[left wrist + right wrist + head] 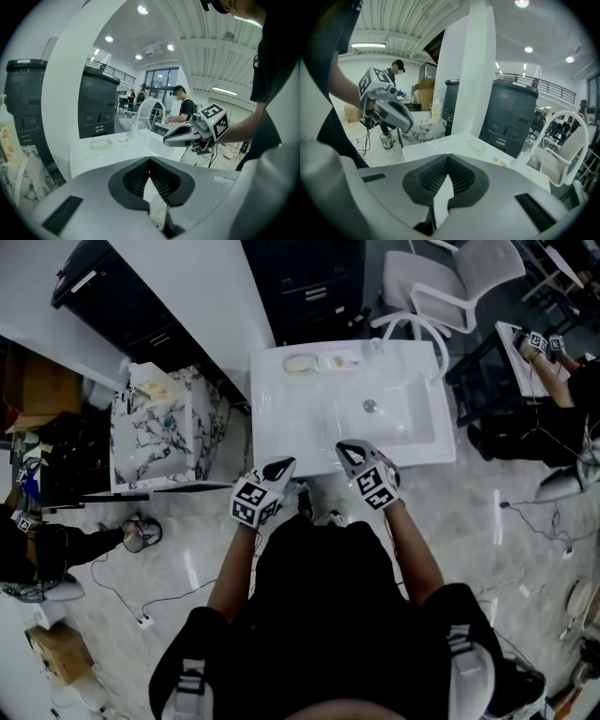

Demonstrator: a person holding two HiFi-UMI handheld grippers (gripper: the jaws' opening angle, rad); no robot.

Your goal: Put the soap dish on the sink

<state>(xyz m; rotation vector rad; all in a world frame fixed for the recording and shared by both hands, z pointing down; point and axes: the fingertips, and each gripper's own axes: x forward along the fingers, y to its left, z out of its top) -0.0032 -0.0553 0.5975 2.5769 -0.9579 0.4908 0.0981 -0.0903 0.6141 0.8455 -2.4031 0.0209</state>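
The white sink [281,432] stands in front of me. An oval soap dish [300,363] lies on its back ledge at the left, with a small yellowish piece [337,361] beside it and the faucet [375,348] further right. My left gripper [282,467] hovers at the sink's front left edge, jaws shut and holding nothing. My right gripper [348,449] hangs over the front rim of the basin, also shut and holding nothing. In the left gripper view the soap dish [100,144] lies far beyond the shut left gripper [149,159]. The right gripper view shows the dish [477,146] past the right gripper [448,157].
A marble-patterned cabinet [155,432] stands left of the sink, a white chair [459,282] behind it. Dark cabinets [309,287] line the back. A small bin [141,533] and cables lie on the floor at the left. Another person [572,381] works at the right.
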